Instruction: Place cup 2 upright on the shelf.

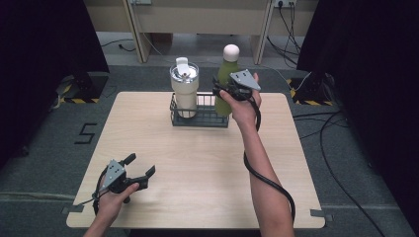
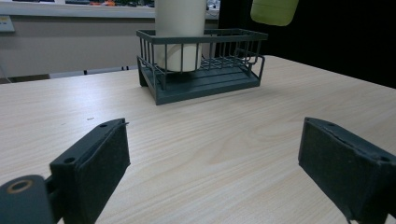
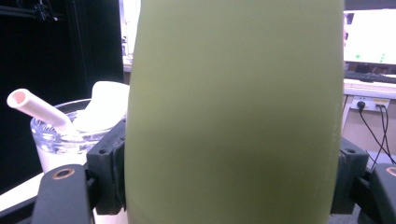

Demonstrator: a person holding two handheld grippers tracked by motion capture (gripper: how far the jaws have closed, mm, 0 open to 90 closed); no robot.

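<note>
high view: light wood table (image 1: 197, 163) mid frame, dark wire basket (image 1: 199, 114) at its upper centre holding a cream tumbler (image 1: 184, 91) with clear lid in the left half. green bottle (image 1: 228, 79) with a white round cap is over the basket's right half, clamped by the right gripper (image 1: 223, 93); its lower part is hidden behind hand and gripper, so cannot tell whether it touches the basket floor. left gripper (image 1: 141, 165) at lower left of frame, just over the table, jaws wide apart on nothing. a "5" is marked on the floor at left of frame. no label readable on bottle or tumbler. left gripper view: both black jaws at the bottom corners, wide apart, bare table between. basket (image 2: 201, 65) upper centre, tumbler (image 2: 180, 32) in it with its top cut off by the frame edge; green bottle (image 2: 274, 11) bottom at top right, above the basket rim, rest cut off. right gripper view: green bottle (image 3: 233, 112) spans the middle, top and bottom cut off, jaws pressed on both its sides. tumbler (image 3: 70, 135) lid and white straw at lower left. monitor upper right, text too blurred to read.
</note>
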